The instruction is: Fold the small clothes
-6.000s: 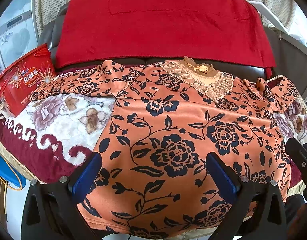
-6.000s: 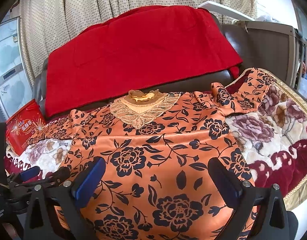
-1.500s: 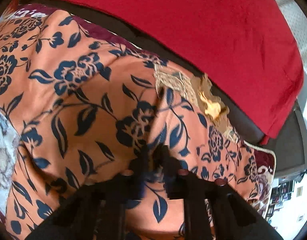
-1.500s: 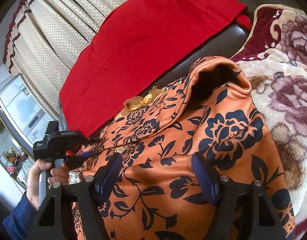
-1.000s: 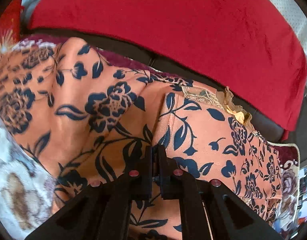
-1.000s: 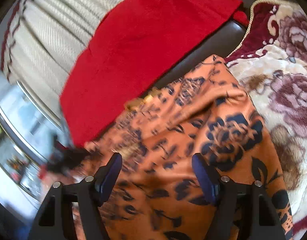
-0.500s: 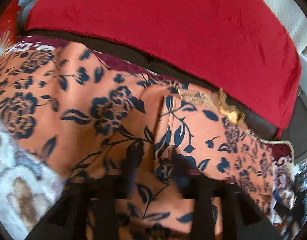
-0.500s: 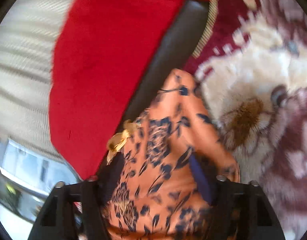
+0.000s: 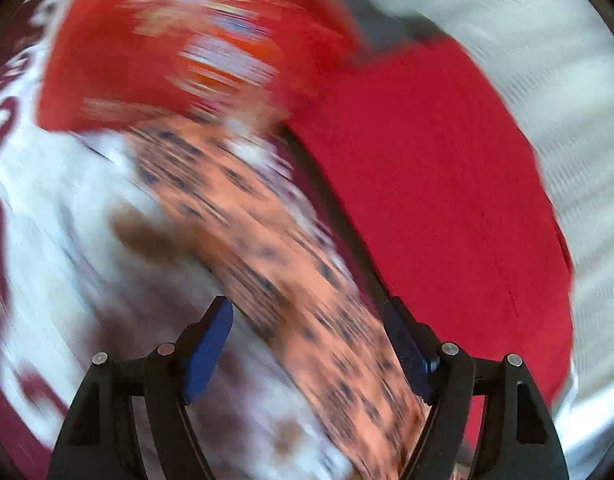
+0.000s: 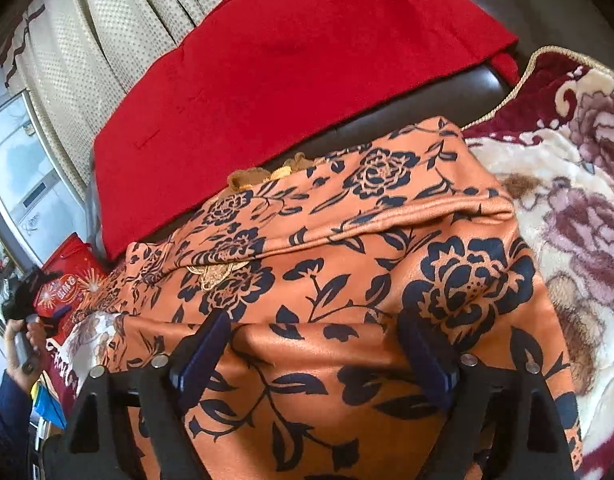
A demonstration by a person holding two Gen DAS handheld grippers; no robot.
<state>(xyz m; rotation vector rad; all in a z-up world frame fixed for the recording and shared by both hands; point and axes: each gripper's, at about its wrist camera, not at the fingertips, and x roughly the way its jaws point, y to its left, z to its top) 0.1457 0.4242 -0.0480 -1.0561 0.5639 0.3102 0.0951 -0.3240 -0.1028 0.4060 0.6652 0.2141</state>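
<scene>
An orange top with a dark blue flower print (image 10: 347,280) lies on the flowered blanket, its right sleeve folded in across the chest; a lace collar piece (image 10: 211,274) peeks out. My right gripper (image 10: 315,356) is open just above the top's lower part, holding nothing. In the blurred left wrist view my left gripper (image 9: 307,348) is open over a long strip of the orange cloth (image 9: 267,256), the left sleeve, and holds nothing. The left gripper also shows at the far left of the right wrist view (image 10: 27,292), in the person's hand.
A red cloth (image 10: 299,64) drapes the dark leather sofa back (image 10: 427,108). A red printed box (image 10: 67,280) stands at the left end, also blurred in the left wrist view (image 9: 179,48). The maroon and cream blanket (image 10: 579,208) extends right. Curtains (image 10: 87,40) hang behind.
My left gripper has opened, let go of the cloth and swung fast left toward the sleeve and red box. My right gripper has pulled back, and the right sleeve now lies folded in.
</scene>
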